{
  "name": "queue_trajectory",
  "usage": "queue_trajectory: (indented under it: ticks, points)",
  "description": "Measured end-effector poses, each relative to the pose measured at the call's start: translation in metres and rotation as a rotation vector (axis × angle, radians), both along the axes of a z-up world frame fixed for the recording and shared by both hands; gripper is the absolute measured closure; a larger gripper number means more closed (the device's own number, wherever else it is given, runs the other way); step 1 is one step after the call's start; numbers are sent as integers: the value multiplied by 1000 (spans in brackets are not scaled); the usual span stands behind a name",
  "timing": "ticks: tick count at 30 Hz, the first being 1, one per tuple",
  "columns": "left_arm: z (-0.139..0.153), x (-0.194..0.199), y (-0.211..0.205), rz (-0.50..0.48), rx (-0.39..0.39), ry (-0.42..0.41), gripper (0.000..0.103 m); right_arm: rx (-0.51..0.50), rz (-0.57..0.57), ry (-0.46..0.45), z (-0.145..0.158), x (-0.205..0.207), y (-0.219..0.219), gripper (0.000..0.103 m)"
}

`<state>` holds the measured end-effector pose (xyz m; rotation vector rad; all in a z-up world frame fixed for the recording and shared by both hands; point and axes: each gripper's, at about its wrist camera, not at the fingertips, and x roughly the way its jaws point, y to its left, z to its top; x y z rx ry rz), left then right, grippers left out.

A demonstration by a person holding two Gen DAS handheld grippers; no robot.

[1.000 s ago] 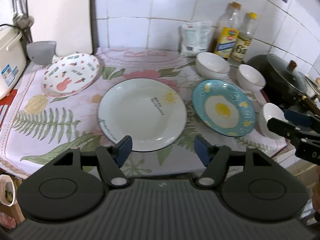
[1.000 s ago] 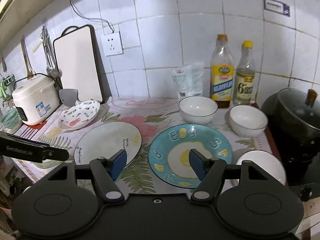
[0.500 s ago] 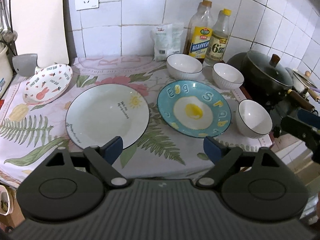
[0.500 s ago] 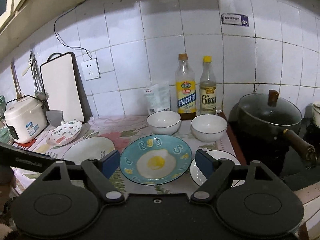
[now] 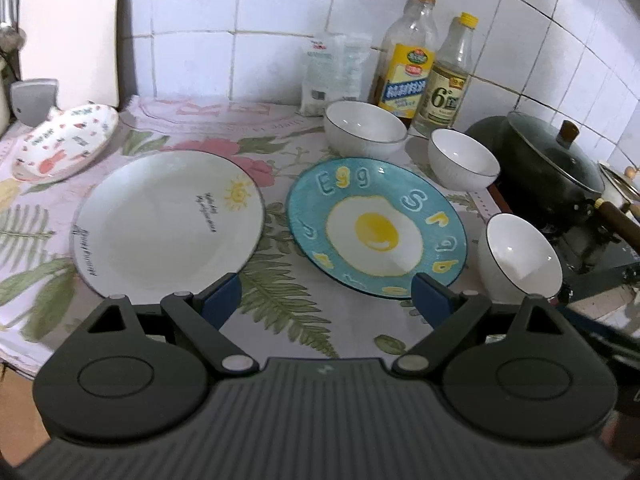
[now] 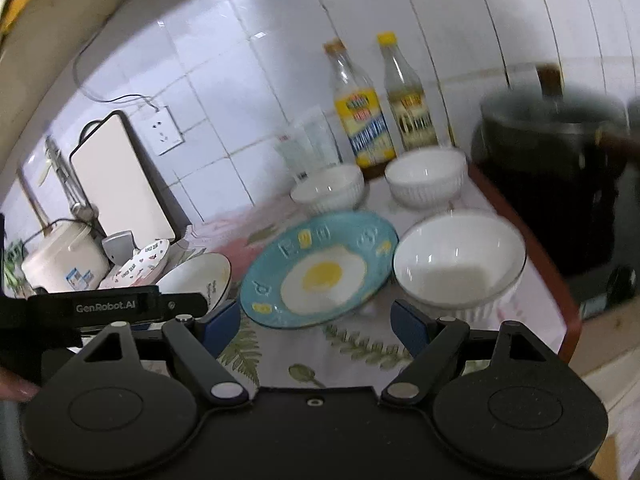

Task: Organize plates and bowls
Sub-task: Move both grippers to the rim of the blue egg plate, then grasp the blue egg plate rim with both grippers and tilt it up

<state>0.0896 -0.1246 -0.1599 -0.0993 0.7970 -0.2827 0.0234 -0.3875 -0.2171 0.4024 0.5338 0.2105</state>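
Observation:
A white plate (image 5: 168, 220) and a blue egg plate (image 5: 376, 228) lie side by side on the floral cloth. A rabbit-print dish (image 5: 64, 140) sits at the far left. Three white bowls stand on the right: one at the back (image 5: 364, 128), one beside it (image 5: 462, 158), one near the front edge (image 5: 520, 256). My left gripper (image 5: 326, 300) is open and empty, above the front edge between the two plates. My right gripper (image 6: 316, 326) is open and empty, in front of the egg plate (image 6: 320, 272) and the near bowl (image 6: 458, 260).
Two bottles (image 5: 404, 68) and a white bag (image 5: 334, 72) stand against the tiled wall. A black lidded pot (image 5: 552, 160) sits on the stove at right. A cutting board (image 6: 120, 176) and rice cooker (image 6: 64, 256) stand at left.
Both grippers have moved closer to the counter. The right view has tilted and come in close to the egg plate and near bowl. Both stay open.

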Motion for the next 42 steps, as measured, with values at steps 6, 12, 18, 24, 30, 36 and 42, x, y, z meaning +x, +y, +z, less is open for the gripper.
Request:
queue_trajectory:
  ticks: [6, 12, 18, 24, 30, 36, 42]
  points:
    - [-15, 19, 3, 27, -108, 70, 12, 95, -5, 25, -31, 14, 5, 17]
    - [-33, 38, -1, 71, -112, 112, 19, 133, -71, 31, -57, 40, 9, 21]
    - [-50, 59, -7, 79, -101, 200, 31, 152, -133, 61, -67, 59, 11, 33]
    - [-59, 73, -13, 79, -103, 228, 47, 163, -160, 69, -70, 74, 15, 47]
    - [-71, 82, -15, 83, -133, 249, 67, 204, -183, 117, -75, 85, 15, 73]
    - [-75, 84, -15, 71, -176, 239, 79, 202, -224, 138, -74, 87, 20, 74]
    - [-76, 91, -17, 70, -174, 235, 79, 223, -268, 148, -75, 94, 24, 71]
